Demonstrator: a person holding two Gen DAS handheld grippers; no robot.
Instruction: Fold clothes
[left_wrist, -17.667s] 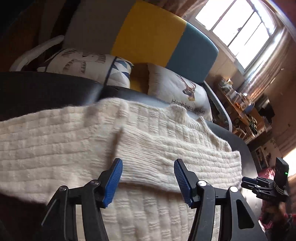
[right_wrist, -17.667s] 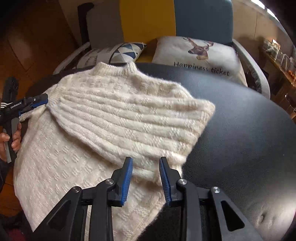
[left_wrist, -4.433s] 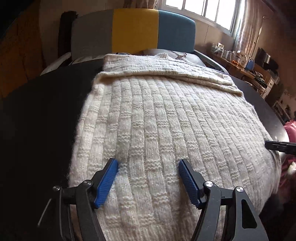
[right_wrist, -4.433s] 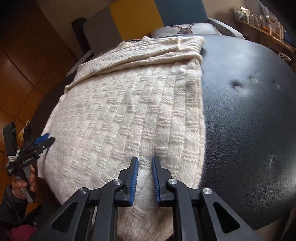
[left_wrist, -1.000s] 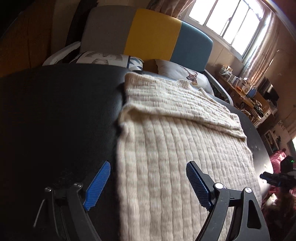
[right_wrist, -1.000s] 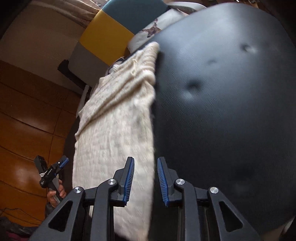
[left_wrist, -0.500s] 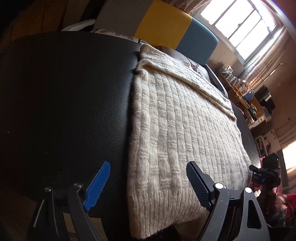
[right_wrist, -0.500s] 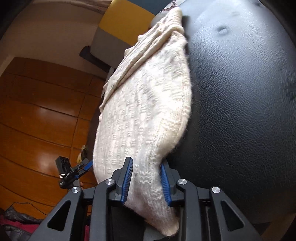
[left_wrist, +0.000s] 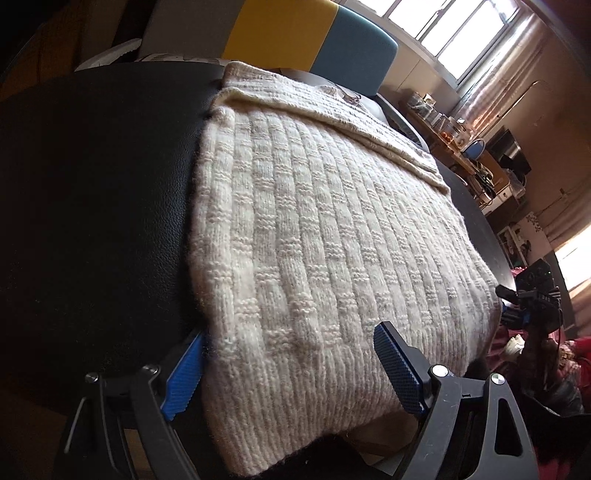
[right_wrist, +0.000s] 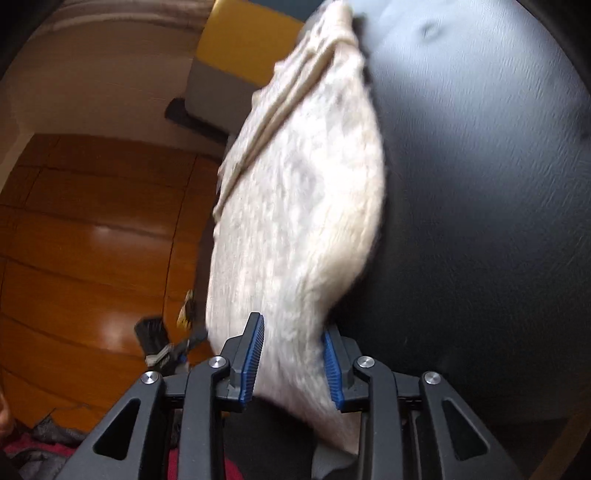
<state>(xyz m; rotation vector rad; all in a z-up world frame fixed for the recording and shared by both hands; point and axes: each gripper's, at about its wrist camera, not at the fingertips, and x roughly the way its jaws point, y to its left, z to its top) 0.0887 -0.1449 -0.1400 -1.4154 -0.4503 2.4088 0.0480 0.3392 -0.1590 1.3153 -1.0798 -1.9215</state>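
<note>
A cream knit sweater (left_wrist: 325, 229) lies flat on a black padded table (left_wrist: 92, 192), its sleeves folded across the far end and its near hem hanging over the edge. My left gripper (left_wrist: 291, 369) is open wide and straddles the hem's left corner. In the right wrist view the sweater (right_wrist: 295, 221) is blurred. The hem's right corner sits between the fingers of my right gripper (right_wrist: 291, 365), which stand a little apart, and the fabric fills the gap. The right gripper (left_wrist: 532, 295) also shows at the hem's far right corner in the left wrist view.
A sofa with a grey, yellow and teal back (left_wrist: 295, 33) stands behind the table. At the right are a cluttered desk (left_wrist: 461, 140) and a window. The wooden floor (right_wrist: 92, 240) lies beside the table (right_wrist: 480, 221). Red cloth (left_wrist: 569, 350) lies low at the right.
Both grippers have dropped to the table's near edge and closed in on the hem. The hem now lies between each pair of fingers. The finger gaps look unchanged.
</note>
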